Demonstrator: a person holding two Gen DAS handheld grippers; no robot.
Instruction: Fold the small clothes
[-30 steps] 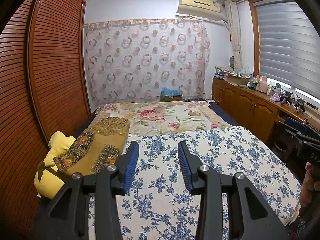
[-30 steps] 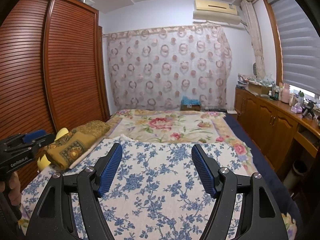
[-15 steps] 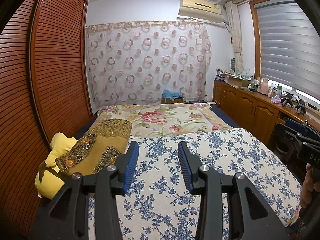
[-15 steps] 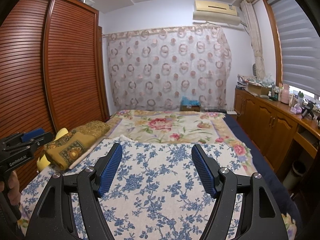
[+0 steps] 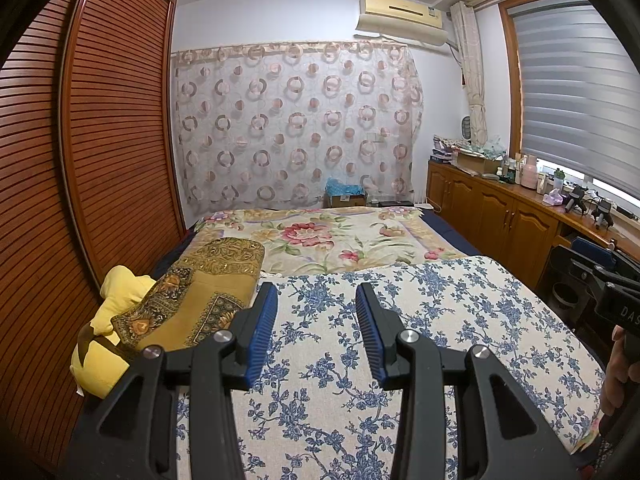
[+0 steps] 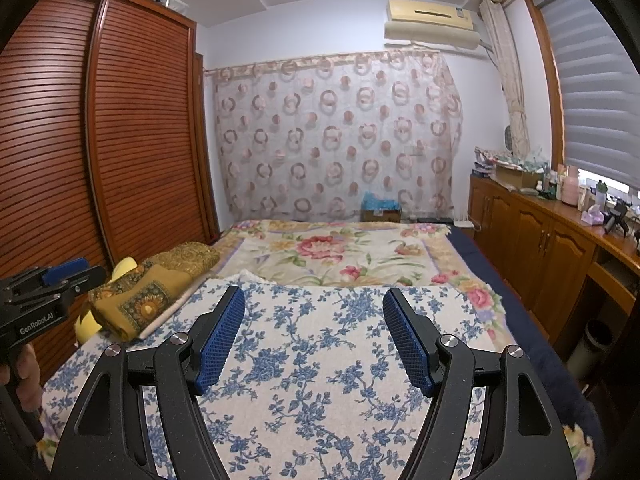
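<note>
A blue-flowered white cloth [image 5: 420, 320] lies spread flat over the near half of the bed, also in the right wrist view [image 6: 320, 360]. My left gripper [image 5: 316, 294] hovers above it, open, with nothing between its blue pads. My right gripper [image 6: 313, 296] hangs over the same cloth, open wider and also empty. A small bit of white fabric [image 6: 254, 277] peeks out at the cloth's far edge. No small garment shows plainly in either view.
A folded mustard patterned blanket [image 5: 200, 292] and a yellow plush toy [image 5: 108, 336] lie on the bed's left side by the slatted wardrobe [image 5: 100, 160]. A pink-flowered bedspread [image 5: 320, 240] covers the far half. Wooden cabinets [image 6: 540, 240] line the right. A hand [image 5: 618, 376] shows at the right edge.
</note>
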